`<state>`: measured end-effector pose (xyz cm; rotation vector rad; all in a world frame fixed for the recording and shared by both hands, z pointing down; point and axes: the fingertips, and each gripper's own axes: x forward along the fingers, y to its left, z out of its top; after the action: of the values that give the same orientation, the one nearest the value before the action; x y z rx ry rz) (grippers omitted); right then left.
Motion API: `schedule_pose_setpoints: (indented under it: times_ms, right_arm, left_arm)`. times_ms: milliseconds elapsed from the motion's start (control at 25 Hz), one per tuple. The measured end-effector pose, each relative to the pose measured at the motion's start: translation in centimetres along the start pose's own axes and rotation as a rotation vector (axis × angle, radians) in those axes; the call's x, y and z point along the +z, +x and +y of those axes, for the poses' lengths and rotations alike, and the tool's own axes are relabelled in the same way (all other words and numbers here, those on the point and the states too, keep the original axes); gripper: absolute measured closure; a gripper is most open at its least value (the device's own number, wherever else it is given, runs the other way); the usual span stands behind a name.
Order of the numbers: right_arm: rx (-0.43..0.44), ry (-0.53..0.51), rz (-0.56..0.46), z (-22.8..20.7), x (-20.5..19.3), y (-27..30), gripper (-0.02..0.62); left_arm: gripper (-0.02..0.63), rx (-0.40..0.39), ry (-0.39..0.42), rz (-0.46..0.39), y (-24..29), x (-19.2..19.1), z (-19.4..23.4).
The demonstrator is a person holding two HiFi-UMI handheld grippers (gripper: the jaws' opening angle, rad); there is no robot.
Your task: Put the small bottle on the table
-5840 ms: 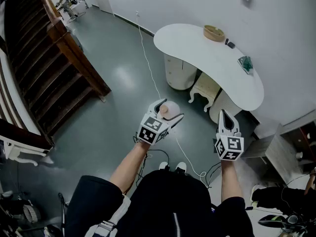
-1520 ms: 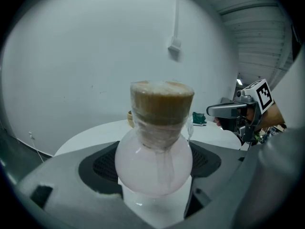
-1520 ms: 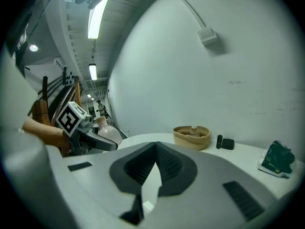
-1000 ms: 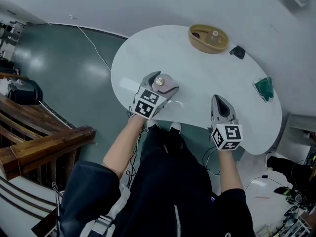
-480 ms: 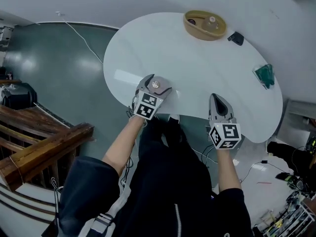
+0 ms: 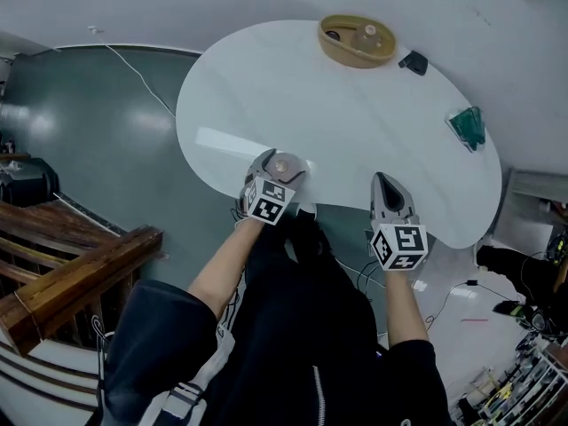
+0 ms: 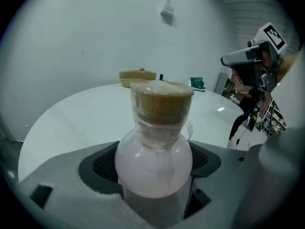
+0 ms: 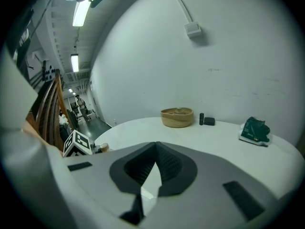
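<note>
L gripper [image 6: 274,171] is clenching small corked bottle [image 7: 155,147] (pinkish bulb) over white table's [image 6: 373,122] near edge; R gripper [image 6: 388,191] is riding closed, empty.

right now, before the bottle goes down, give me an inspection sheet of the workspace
surface: white curved table, bare ahead of both grippers
job's things: small round pink bottle with cork stopper, upright, held at the table's near edge
clutter: woven basket, small black object, green packet, all at the far side
grippers: left gripper fingers shut on the bottle; right gripper fingers together, empty
cables: white cable on the floor
surroundings: grey-green floor, wooden stair rail
</note>
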<state>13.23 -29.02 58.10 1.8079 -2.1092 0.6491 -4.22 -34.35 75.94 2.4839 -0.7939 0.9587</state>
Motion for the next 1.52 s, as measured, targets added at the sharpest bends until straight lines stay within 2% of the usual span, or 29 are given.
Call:
schedule_pose_setpoints:
  times_ms: [360,440,520,760,800,920,1040,1120,1200,1400,1520]
  right_arm:
    - [0.017,-0.002,0.000,0.2,-0.5,-0.9,0.595]
    - [0.030,-0.007,0.001,0.6,-0.6,-1.0,0.595]
    - [0.046,-0.015,-0.002,1.0,-0.5,-1.0,0.595]
    - [0.094,-0.041,-0.027,2.0,0.6,-0.7,0.595]
    - [0.103,-0.046,-0.033,2.3,0.9,-0.6,0.595]
    - [0.135,-0.061,-0.054,3.2,1.9,-0.2,0.595]
    - [0.171,-0.081,-0.074,4.1,2.9,0.5,0.595]
    - [0.198,-0.098,-0.088,5.0,3.6,1.0,0.595]
    - [0.225,-0.114,-0.102,5.9,4.1,1.2,0.595]
    - [0.274,-0.137,-0.132,7.8,5.4,1.7,0.595]
    - [0.297,-0.155,-0.151,8.9,6.1,1.8,0.595]
  left_arm:
    - [0.198,0.041,0.059,-0.015,0.4,-1.2,-1.0]
    - [0.196,0.043,0.058,-0.019,0.2,-1.3,-0.9]
    - [0.158,0.056,0.042,-0.027,-0.2,-1.1,-0.8]
    - [0.175,0.091,0.010,-0.095,-3.6,0.5,-0.7]
    - [0.186,0.095,0.002,-0.108,-4.4,0.9,-0.7]
    - [0.293,0.105,-0.006,-0.158,-6.9,2.4,-0.5]
    - [0.316,0.121,-0.005,-0.221,-9.4,4.5,-0.1]
    - [0.365,0.137,-0.019,-0.266,-11.3,5.7,0.3]
    - [0.371,0.162,-0.035,-0.309,-13.1,6.5,0.9]
    - [0.459,0.254,-0.053,-0.377,-17.5,8.0,2.7]
    - [0.486,0.316,-0.044,-0.410,-20.0,8.6,3.7]
